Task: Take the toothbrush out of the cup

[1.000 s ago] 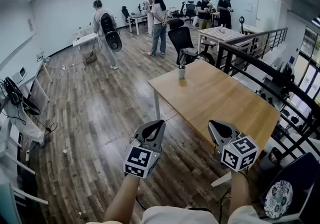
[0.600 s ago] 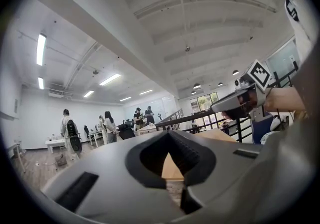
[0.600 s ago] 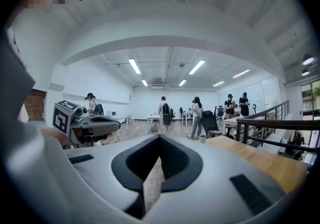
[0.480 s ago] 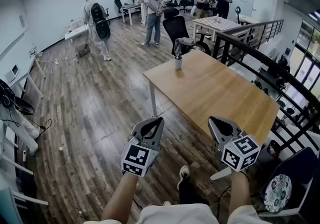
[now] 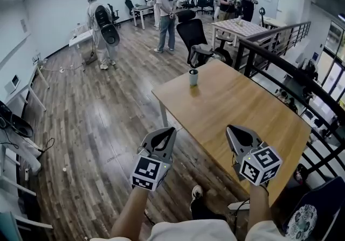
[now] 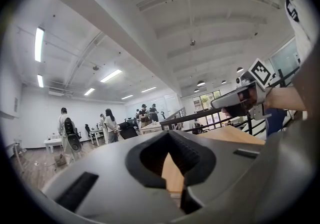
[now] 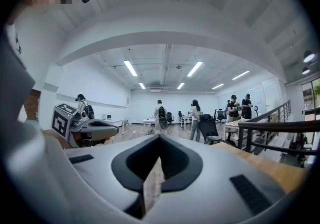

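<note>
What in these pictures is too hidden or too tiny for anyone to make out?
- Head view: the cup is too small and far away to show a toothbrush inside.
- Left gripper view: the left tool fills the lower frame with its own body; no cup shows.
- Right gripper view: the right tool does likewise.

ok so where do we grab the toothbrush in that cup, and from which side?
Probably whatever part stands above the rim of the cup, coming down from above: the cup stands upright, mouth up, near the far corner of the wooden table. The toothbrush itself is too small to make out.
</note>
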A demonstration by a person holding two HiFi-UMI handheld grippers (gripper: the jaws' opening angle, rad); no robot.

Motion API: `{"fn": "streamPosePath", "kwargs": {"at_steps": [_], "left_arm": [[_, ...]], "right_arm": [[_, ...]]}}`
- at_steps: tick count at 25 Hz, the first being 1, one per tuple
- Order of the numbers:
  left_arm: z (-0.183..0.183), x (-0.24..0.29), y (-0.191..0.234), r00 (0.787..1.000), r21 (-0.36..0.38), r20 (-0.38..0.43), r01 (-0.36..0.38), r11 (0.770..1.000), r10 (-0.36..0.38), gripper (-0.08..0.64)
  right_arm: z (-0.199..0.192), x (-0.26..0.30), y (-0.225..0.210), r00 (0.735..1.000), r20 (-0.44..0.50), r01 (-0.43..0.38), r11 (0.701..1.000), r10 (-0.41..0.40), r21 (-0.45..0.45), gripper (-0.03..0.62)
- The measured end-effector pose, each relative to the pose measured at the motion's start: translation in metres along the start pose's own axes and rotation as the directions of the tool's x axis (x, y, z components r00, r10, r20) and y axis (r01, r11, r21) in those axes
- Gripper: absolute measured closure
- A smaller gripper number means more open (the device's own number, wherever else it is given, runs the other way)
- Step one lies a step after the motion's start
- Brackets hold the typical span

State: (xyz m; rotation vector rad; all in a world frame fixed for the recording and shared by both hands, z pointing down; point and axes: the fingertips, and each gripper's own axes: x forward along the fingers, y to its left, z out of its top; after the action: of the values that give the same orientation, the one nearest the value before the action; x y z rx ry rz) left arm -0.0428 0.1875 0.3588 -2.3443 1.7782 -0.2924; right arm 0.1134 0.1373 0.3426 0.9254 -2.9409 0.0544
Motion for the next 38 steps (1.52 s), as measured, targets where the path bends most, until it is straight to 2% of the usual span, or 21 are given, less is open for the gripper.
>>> {"fn": "streamPosePath", "kwargs": {"at_steps": [6,9,20,28,38], "left_arm": [[0.014,0.075,0.035,1.000,-0.002,0.000,-0.021,1.000,0.021,0.551],[0.019,0.101,0.050,1.000,-0.002,0.002,-0.028,1.000,0.028,0.551],[0.005,0.163,0.079,0.999,-0.011,-0.035,-0.024,1.000,0.024,0.551],[0.002,0.214,0.092,0.999,-0.021,-0.037,-0.035,0.999,0.034,0.551],[0.002,0.250,0.107,0.998,-0.010,-0.061,-0.024,1.000,0.024,0.551]], "right_arm": [[0.013,0.056,-0.069,1.000,-0.018,-0.007,1.000,0.008,0.030,0.600],[0.018,0.079,-0.091,1.000,-0.023,-0.010,0.999,0.012,0.049,0.600],[0.020,0.127,-0.126,0.997,-0.039,-0.061,0.996,0.064,0.063,0.600],[0.024,0.157,-0.160,0.997,-0.043,-0.063,0.997,0.061,-0.038,0.597],[0.039,0.190,-0.189,0.997,-0.020,-0.072,0.997,0.072,0.002,0.597]]}}
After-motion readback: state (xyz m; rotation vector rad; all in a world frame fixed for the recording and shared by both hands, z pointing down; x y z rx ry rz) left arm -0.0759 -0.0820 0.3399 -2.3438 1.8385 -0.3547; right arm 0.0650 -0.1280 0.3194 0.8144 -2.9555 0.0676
